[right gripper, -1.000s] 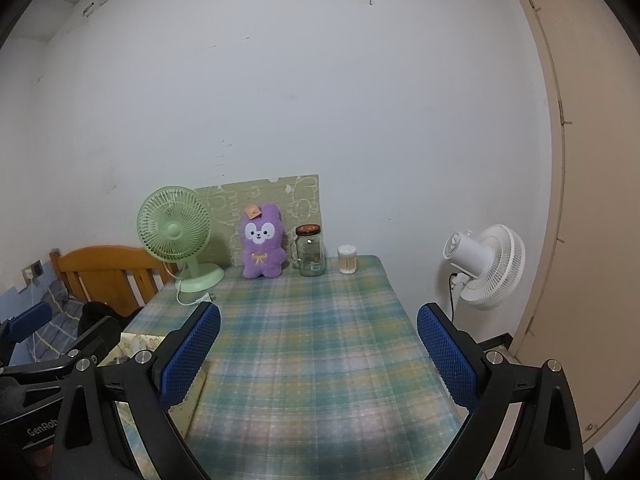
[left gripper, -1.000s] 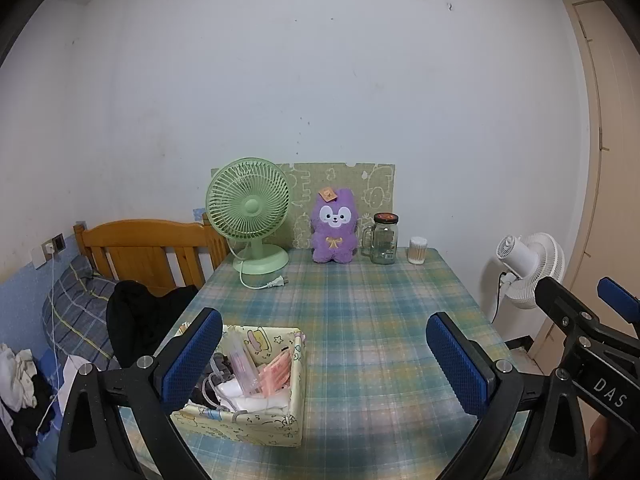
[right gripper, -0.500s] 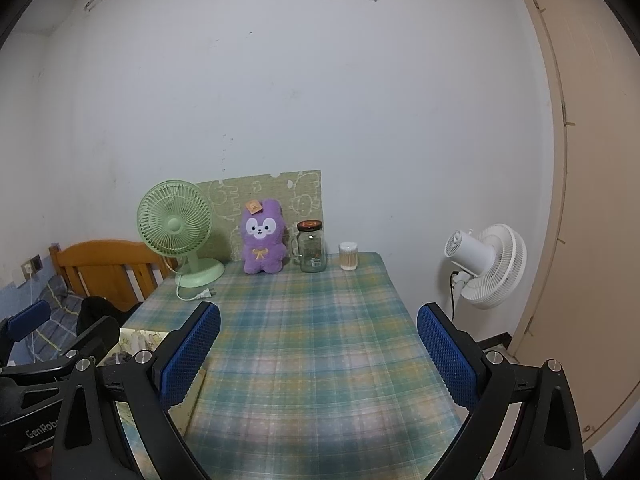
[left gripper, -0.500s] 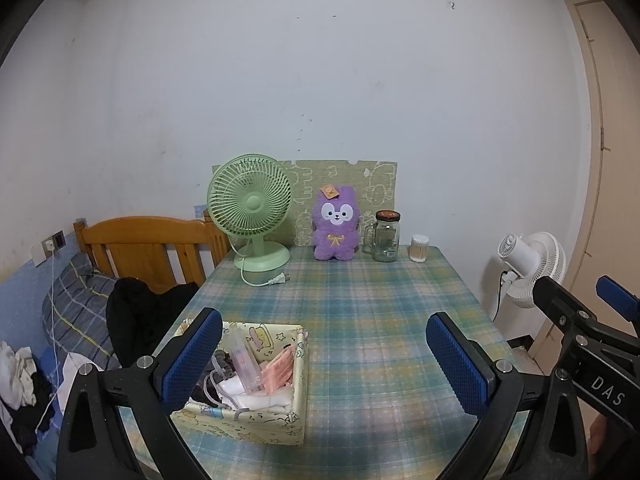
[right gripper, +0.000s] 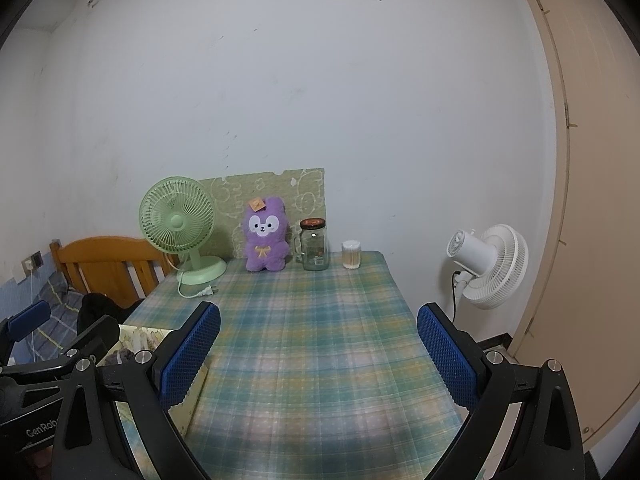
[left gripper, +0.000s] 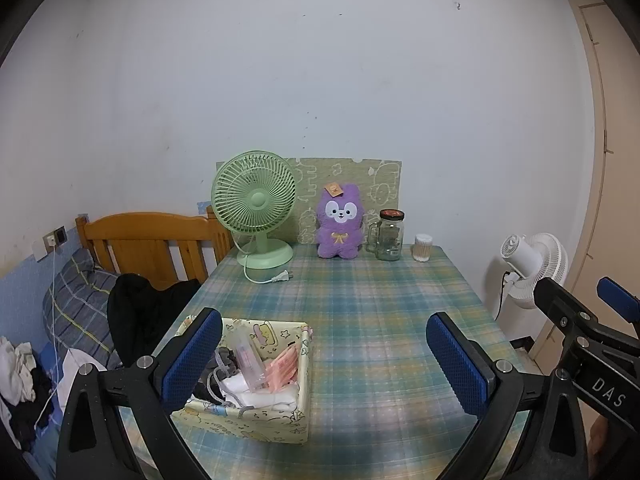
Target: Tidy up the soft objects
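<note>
1. The left gripper (left gripper: 324, 354) is hovering over the near end of the plaid-covered table (left gripper: 360, 300), its 2 blue-padded fingers (left gripper: 192, 356) spread wide and gripping nothing.
2. The right gripper (right gripper: 318, 354) is hanging beside it with jaws equally wide apart and nothing between them.
3. Only the left wrist view is looking into the yellow cartoon-print box (left gripper: 296, 364) at 7 o'clock near its left finger: white and grey soft items, a clear tube and pink packets are lying inside. The right wrist view is catching just a corner of that box (right gripper: 140, 338).
4. At 12 o'clock, against the far wall, the purple plush toy (left gripper: 340, 222) is sitting upright, between a green desk fan (left gripper: 256, 208) and a glass jar (left gripper: 389, 236), with a cotton-swab tub (left gripper: 423, 247) just beyond.
5. The left view alone is showing clothes (left gripper: 18, 384) piled on the bed (left gripper: 72, 300) at 9 o'clock.
6. The right view is showing the white floor fan (right gripper: 490, 266) in full at 2 o'clock.
</note>
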### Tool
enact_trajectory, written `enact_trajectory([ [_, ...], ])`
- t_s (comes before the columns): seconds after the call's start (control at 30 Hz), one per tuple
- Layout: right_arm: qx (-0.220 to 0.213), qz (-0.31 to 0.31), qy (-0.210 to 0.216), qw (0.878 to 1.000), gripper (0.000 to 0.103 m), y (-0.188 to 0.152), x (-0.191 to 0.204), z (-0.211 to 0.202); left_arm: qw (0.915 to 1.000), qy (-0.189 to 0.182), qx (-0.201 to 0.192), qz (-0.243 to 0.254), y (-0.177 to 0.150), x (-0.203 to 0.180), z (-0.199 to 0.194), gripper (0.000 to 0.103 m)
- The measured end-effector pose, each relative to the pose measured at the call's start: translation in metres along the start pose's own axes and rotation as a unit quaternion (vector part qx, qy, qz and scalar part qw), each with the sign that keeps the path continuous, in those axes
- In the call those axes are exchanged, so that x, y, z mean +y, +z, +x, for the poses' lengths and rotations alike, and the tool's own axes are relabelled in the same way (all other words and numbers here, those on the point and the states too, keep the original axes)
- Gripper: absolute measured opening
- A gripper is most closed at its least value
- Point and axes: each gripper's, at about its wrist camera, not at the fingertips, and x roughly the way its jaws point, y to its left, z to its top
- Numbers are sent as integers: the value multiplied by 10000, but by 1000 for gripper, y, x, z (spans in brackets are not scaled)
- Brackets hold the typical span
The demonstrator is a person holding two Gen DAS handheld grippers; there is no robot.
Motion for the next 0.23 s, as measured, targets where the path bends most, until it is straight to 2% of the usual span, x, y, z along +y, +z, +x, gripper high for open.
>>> enact_trajectory([
  [0.23,55,-22,-41,10000,100,-1,1,4,10000,-28,2,20,-1,1,1,103],
])
